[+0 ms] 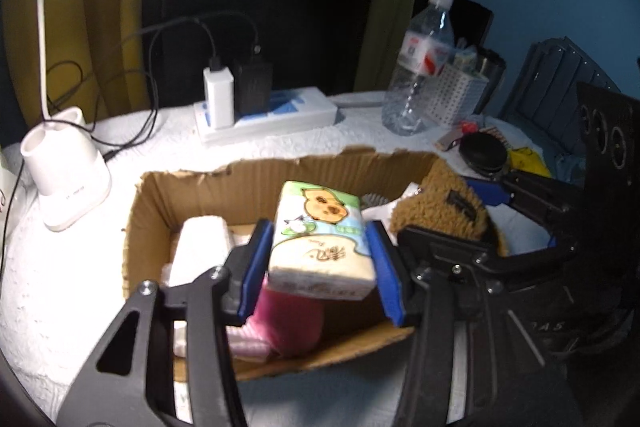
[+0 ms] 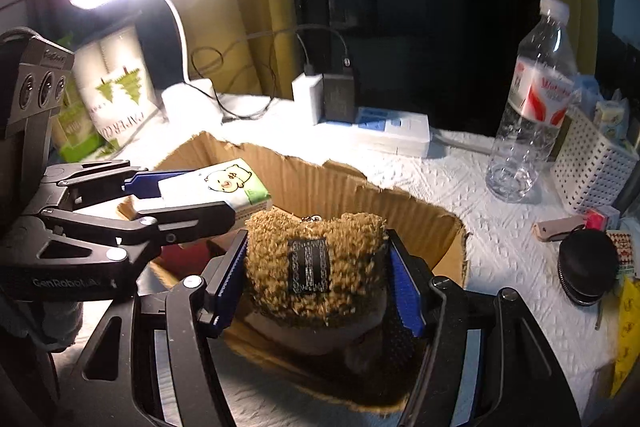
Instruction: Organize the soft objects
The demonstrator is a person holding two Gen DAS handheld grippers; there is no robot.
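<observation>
My left gripper [image 1: 318, 259] is shut on a tissue pack [image 1: 316, 239] printed with a cartoon animal, held over the open cardboard box [image 1: 240, 183]. The same tissue pack [image 2: 224, 187] shows in the right wrist view, clamped in the left gripper [image 2: 192, 195]. My right gripper [image 2: 316, 275] is shut on a brown fuzzy pouch [image 2: 316, 267] with a black label, also above the cardboard box [image 2: 320, 179]. In the left wrist view that pouch [image 1: 440, 207] hangs at the box's right end. Inside the box lie a pink cloth [image 1: 288, 323] and a white bundle [image 1: 200, 247].
A white desk lamp base [image 1: 64, 179], a power strip [image 1: 272, 115] with chargers, a water bottle [image 1: 420, 67] and a white perforated basket [image 1: 456, 95] stand behind the box. A black round case [image 2: 588, 267] and small items lie at right on the white table cover.
</observation>
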